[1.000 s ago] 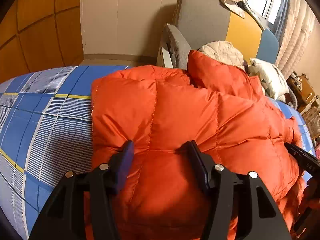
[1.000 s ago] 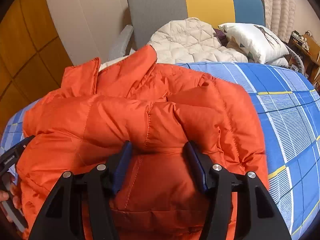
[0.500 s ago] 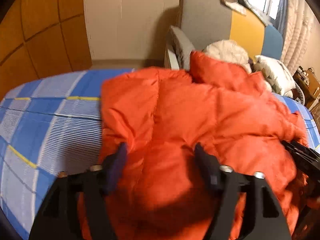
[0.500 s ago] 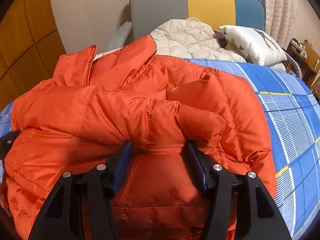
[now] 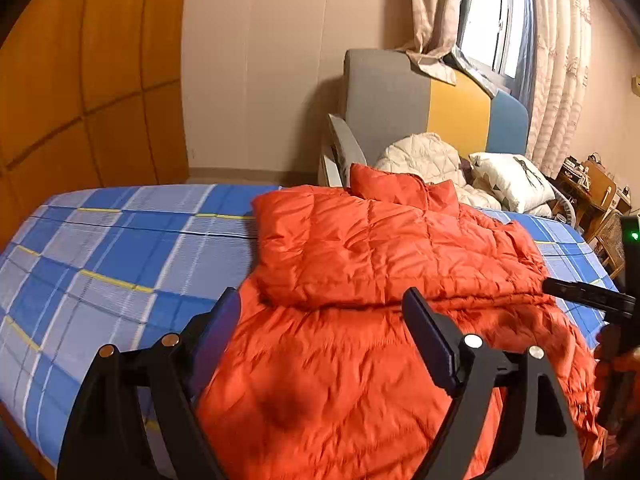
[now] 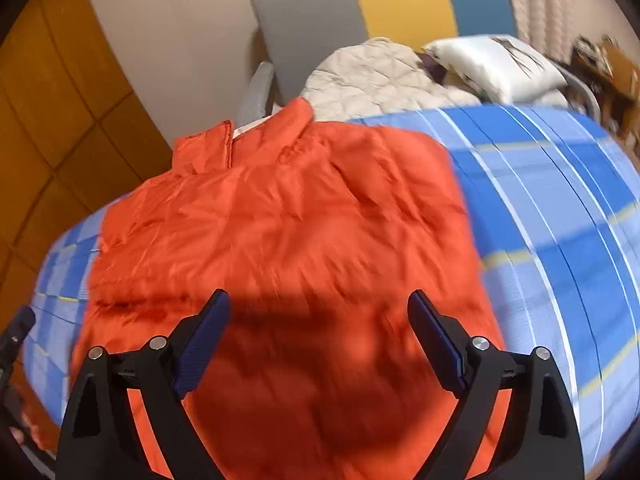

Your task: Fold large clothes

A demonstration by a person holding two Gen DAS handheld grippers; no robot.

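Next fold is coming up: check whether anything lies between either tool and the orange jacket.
Nothing visible does. The left tool and right tool stand open over the orange jacket, which lies bare on the blue checked bedsheet.

Left gripper (image 5: 322, 306): jaws opened from a pinch on the orange puffer jacket (image 5: 384, 264) to a wide spread, nothing between the pads; drawn back and upward from the fabric, with more of the blue plaid bedsheet (image 5: 120, 248) exposed at left of frame and the window (image 5: 492, 24) newly visible at upper right. Right gripper (image 6: 320, 308): jaws likewise just opened, released from the bunched fold formerly clamped at lower centre; pulled away, jacket seen lower and farther. Jacket: raised fold now dropped, lying flatter, folded layer resting across the upper half, collar toward the top of frame.
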